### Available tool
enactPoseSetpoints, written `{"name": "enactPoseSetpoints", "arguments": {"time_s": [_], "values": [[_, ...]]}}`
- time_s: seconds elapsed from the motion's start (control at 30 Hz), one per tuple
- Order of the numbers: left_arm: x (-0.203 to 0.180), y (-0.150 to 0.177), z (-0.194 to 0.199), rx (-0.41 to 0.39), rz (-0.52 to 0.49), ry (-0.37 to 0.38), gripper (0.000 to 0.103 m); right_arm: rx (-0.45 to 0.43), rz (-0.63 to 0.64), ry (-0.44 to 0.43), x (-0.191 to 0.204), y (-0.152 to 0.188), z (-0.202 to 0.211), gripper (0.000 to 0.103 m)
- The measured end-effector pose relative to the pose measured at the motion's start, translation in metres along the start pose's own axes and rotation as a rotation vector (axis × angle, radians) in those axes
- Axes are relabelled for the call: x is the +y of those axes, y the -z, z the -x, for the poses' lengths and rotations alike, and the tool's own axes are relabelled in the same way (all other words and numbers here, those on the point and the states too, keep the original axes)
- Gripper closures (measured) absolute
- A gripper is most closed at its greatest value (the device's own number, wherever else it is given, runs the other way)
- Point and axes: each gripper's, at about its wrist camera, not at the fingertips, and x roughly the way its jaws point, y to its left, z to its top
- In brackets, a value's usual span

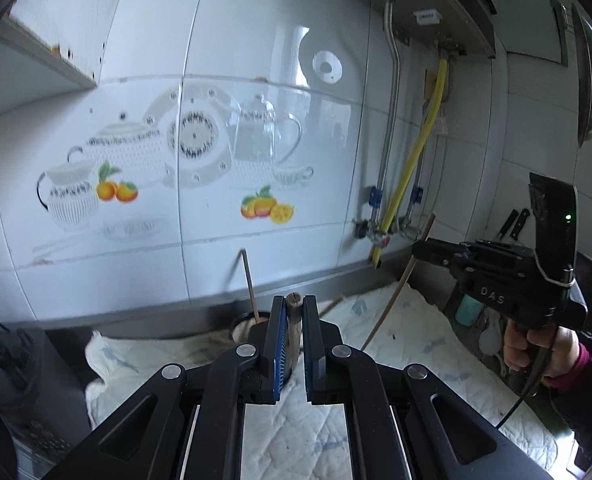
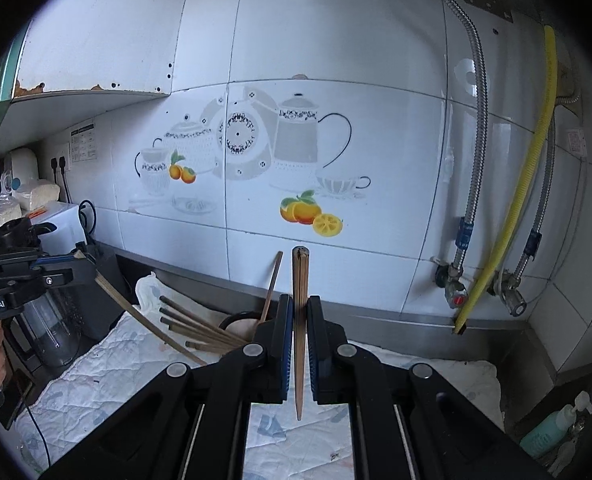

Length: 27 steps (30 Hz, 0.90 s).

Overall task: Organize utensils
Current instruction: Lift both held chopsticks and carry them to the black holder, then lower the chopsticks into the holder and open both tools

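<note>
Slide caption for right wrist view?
Right tongs clamp a chopstick above quilted cloth; more chopsticks lie beside.

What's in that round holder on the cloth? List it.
One chopstick stands in the holder, leaning against its rim. The right gripper hides most of the holder, so anything else in it can't be seen.

A: Background? White wall tiles (image 2: pixel 328 32) carried a teapot-and-oranges decal (image 2: pixel 256 152); yellow hose (image 2: pixel 524 184) ran down beside braided metal pipes (image 2: pixel 476 120).

B: Counter wore a quilted white cloth (image 1: pixel 416 344). Teal pump bottle (image 2: pixel 552 428) sat far right (label unreadable).
</note>
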Motion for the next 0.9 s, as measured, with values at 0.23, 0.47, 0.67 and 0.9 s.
{"name": "enactPoseSetpoints", "arguments": {"time_s": [0.23,0.47,0.67,0.9], "values": [[0.0,-0.039,0.018,-0.088,-0.021,-0.026,0.096,-0.068,-0.012,0.002,-0.006,-0.031,-0.014,0.094],[-0.006,-0.056,0.003,-0.131,-0.098,-0.111,0.096,-0.119,-0.064,-0.051,-0.003,-0.045,-0.038,0.094],[0.014,-0.047,-0.04,-0.071,-0.046,-0.117,0.096,-0.131,-0.064,-0.098,0.006,-0.046,-0.058,0.094],[0.043,-0.024,-0.087,-0.001,0.032,-0.119,0.096,-0.071,-0.069,-0.128,0.009,-0.029,-0.089,0.094]]}}
